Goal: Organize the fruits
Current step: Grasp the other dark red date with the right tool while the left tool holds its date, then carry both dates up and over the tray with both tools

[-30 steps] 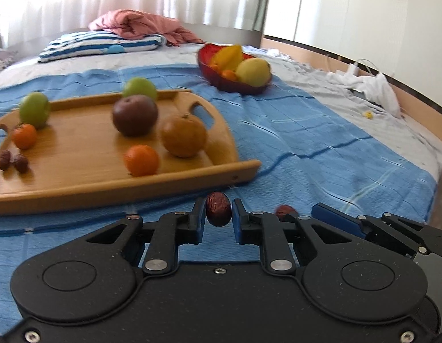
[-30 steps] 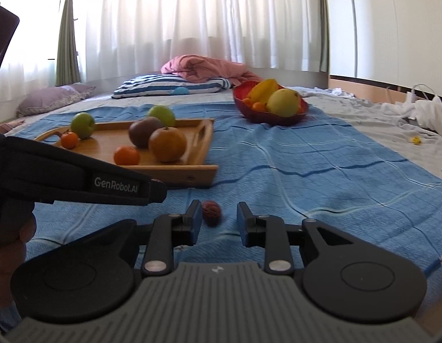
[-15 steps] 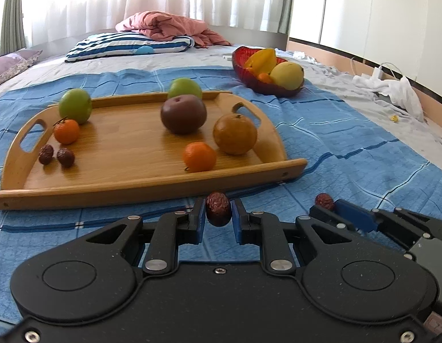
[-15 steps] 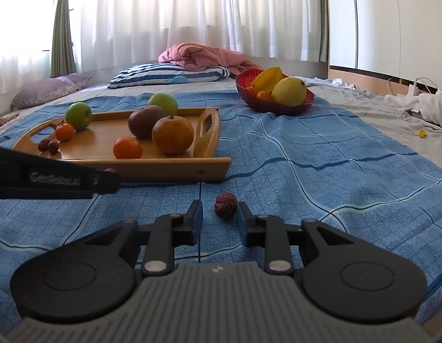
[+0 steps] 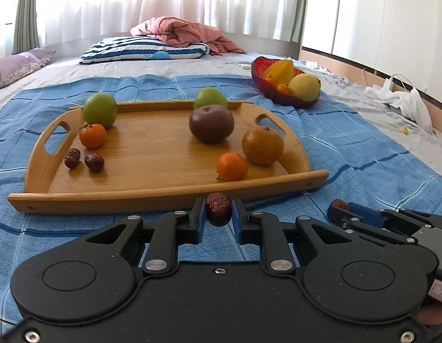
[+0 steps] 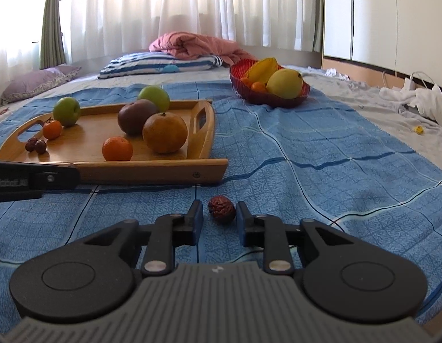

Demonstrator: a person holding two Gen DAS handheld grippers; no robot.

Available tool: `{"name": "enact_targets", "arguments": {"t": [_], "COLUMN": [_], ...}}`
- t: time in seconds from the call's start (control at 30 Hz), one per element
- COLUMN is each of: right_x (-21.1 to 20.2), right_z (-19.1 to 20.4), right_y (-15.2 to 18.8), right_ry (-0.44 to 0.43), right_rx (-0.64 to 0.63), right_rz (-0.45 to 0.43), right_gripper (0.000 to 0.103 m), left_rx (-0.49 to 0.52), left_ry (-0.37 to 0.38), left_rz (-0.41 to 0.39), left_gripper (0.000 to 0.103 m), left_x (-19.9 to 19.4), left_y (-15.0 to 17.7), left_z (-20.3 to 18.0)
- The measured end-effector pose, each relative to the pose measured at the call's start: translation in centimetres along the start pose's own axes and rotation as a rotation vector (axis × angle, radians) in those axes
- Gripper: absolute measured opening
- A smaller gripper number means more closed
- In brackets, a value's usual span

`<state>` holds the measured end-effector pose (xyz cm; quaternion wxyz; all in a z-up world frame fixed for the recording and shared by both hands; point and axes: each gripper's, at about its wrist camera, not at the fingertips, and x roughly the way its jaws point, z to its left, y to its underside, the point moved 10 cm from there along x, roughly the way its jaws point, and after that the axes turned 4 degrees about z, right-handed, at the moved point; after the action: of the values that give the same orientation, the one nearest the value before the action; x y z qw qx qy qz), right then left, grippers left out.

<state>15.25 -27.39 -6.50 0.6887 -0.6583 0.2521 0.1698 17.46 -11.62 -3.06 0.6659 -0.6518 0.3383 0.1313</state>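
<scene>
My left gripper (image 5: 218,217) is shut on a wrinkled red date (image 5: 218,208), held just before the near edge of the wooden tray (image 5: 163,197). The tray holds two green apples, a dark plum-like fruit (image 5: 211,124), a brownish orange (image 5: 262,145), two small oranges and two dates (image 5: 83,158). My right gripper (image 6: 219,218) is open, its jaws on either side of another red date (image 6: 222,209) lying on the blue blanket; the date sits against the right finger. This gripper also shows in the left wrist view (image 5: 339,208).
A red bowl (image 6: 269,97) with starfruit, a yellow fruit and small oranges sits farther back on the right. A striped pillow (image 5: 143,50) and pink blanket (image 5: 183,33) lie at the head of the bed. White clothes (image 6: 415,97) lie at the right edge.
The left gripper has swung left with its date and now faces the tray squarely. The right gripper has moved forward around the date on the blanket.
</scene>
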Motion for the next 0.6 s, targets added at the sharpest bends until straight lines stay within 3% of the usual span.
{"name": "enact_targets", "arguments": {"t": [0.2,0.33,0.6], "right_x": [-0.1,-1.2,-2.7], "right_z": [0.1,0.9,4.8], "right_y": [-0.3,-1.1,-4.1], "right_ry": [0.002,-0.024,-0.142], "right_rx": [-0.001,0.002,-0.023], "right_rz": [-0.003,-0.051,-0.153], "right_gripper": [0.022,0.022,0.022], "left_rx": [-0.006,-0.012,-0.031], "left_ry": [-0.020,-0.032,-0.040], "left_rz": [-0.013,-0.026,-0.078], "left_gripper": [0.019,0.019,0.019], "left_x": [-0.5,-0.7,-1.2], "left_y": [-0.4,-0.9,-2.8], "left_z": [1.4,2.3,3.9]}}
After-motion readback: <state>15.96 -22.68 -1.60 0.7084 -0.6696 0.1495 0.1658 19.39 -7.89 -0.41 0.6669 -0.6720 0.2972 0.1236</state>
